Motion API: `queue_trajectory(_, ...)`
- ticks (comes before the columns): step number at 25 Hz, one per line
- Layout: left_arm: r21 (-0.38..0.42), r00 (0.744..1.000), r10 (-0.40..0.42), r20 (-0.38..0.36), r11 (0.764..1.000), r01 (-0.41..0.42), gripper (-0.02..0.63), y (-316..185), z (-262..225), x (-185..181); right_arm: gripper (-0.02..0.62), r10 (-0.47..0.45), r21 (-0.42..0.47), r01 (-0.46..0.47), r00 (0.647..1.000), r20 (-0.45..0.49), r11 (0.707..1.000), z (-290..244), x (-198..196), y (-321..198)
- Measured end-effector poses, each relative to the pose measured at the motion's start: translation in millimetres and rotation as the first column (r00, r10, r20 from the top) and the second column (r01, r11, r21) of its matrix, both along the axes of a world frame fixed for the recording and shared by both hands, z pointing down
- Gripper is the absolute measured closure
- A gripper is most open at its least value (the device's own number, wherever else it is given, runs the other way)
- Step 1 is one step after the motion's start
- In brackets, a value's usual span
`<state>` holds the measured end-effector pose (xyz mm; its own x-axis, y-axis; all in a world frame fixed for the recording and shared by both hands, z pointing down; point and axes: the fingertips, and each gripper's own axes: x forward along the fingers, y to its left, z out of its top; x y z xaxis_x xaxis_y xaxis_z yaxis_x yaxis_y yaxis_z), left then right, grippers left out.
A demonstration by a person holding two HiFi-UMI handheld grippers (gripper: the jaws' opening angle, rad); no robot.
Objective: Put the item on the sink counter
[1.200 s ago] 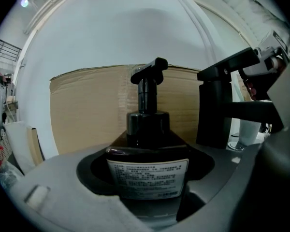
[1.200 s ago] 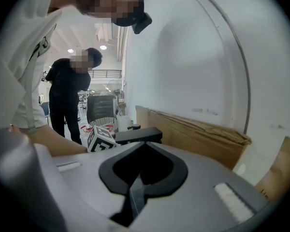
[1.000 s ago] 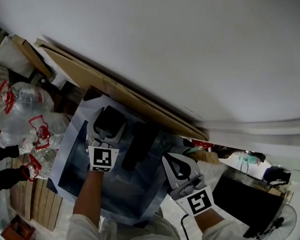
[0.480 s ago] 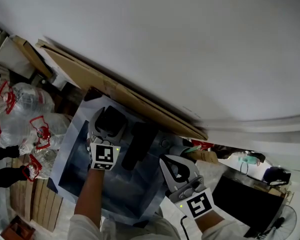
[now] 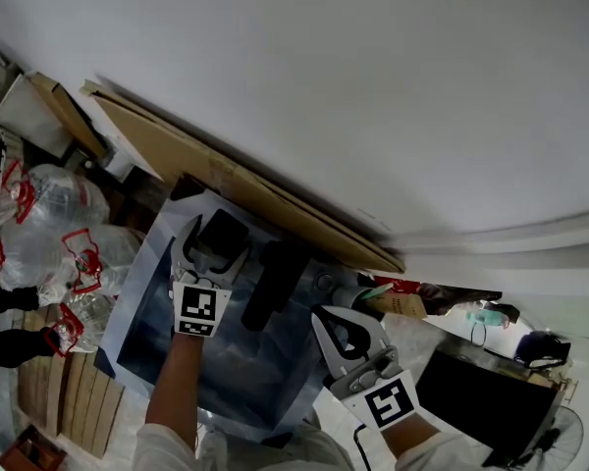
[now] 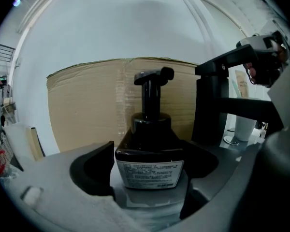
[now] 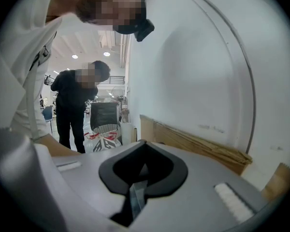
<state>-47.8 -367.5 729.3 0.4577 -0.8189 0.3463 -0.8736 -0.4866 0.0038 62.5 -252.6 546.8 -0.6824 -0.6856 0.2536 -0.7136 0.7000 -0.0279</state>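
Observation:
A dark pump bottle (image 5: 222, 230) (image 6: 150, 144) with a white label stands upright on the sink counter (image 5: 162, 226) at the sink's back left corner. My left gripper (image 5: 216, 247) (image 6: 150, 167) reaches around it. Its jaws have just been opening and now stand open, with the bottle between them and a small gap on each side. My right gripper (image 5: 321, 316) (image 7: 142, 144) hovers over the sink's right front edge. It is shut with nothing in it, tips meeting.
A black faucet (image 5: 272, 283) (image 6: 217, 110) rises just right of the bottle over the steel sink (image 5: 236, 361). Cardboard sheets (image 5: 206, 165) (image 6: 87, 105) lean on the white wall behind. Clear bags with red handles (image 5: 59, 234) lie left. A person in dark clothes (image 7: 77, 110) stands further off.
The left jaws have spread wider around the bottle, which stays standing on the counter. The right gripper has shifted only slightly.

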Motion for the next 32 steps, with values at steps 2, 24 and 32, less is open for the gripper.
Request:
queue_trajectory(2,0.007,1.000,0.004,-0.004,1.000,-0.004,0.178,1.7,-5.2,-3.4,0.591,-0.001,0.006,0.001,1.000,0.001,1.000,-2.9,-1.6,-0.3)
queue_trajectory(24,0.032,0.983,0.155,-0.094,0.988,-0.152,0.256,76.9,-169.3,-24.2,0.591,0.003,0.127,-0.004,1.000,0.007,0.992,-117.0,-5.8,33.4)
queue_trajectory(32,0.121,0.960,0.236,-0.153,0.968,-0.219,0.408,145.6,-265.6,-38.7,0.591,0.014,0.165,-0.012,1.000,-0.010,0.986,-152.7,-3.9,69.3)
